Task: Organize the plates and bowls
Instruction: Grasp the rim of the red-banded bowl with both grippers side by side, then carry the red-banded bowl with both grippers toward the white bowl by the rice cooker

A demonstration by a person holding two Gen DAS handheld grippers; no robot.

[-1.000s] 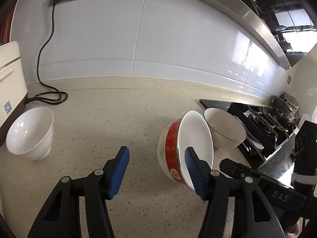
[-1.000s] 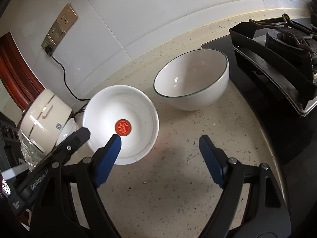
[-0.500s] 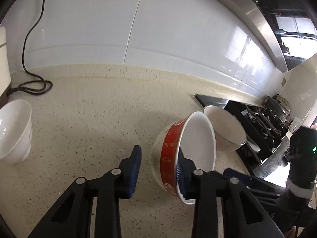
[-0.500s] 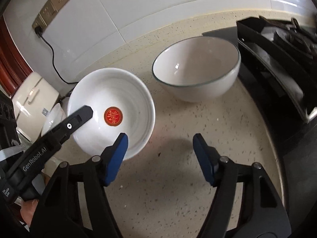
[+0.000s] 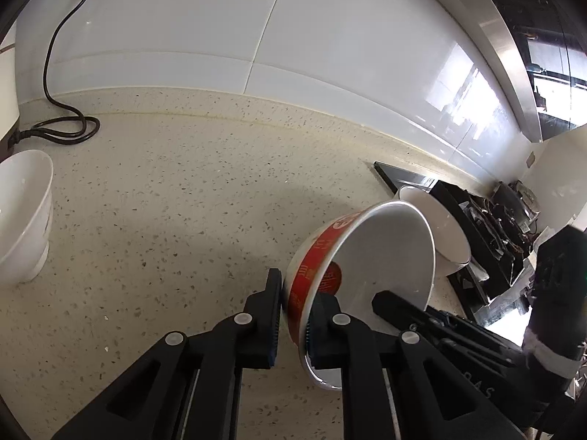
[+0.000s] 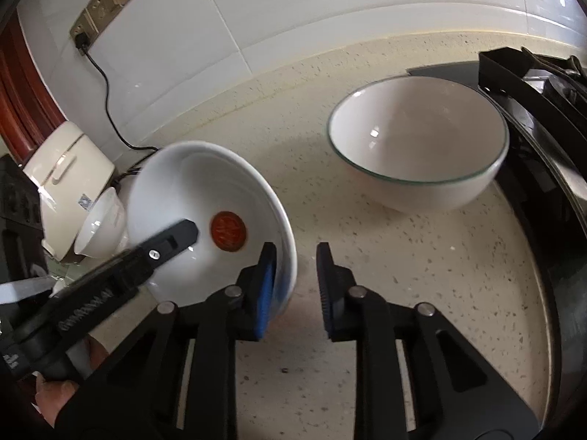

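One red-banded bowl (image 5: 367,256) bears unreadable red characters.

My left tool (image 5: 293,315) covers the near rim of the red-banded bowl (image 5: 367,256). That bowl hides part of the green-rimmed bowl (image 5: 440,227) behind it. The small white bowl (image 5: 22,216) is cut off at the picture's left edge. The writing on the red band is too blurry to read.

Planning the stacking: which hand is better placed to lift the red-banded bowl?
Left: the left gripper clamps the rim of the red-banded bowl; the right gripper has jaws closing around that rim, one pad not yet touching.
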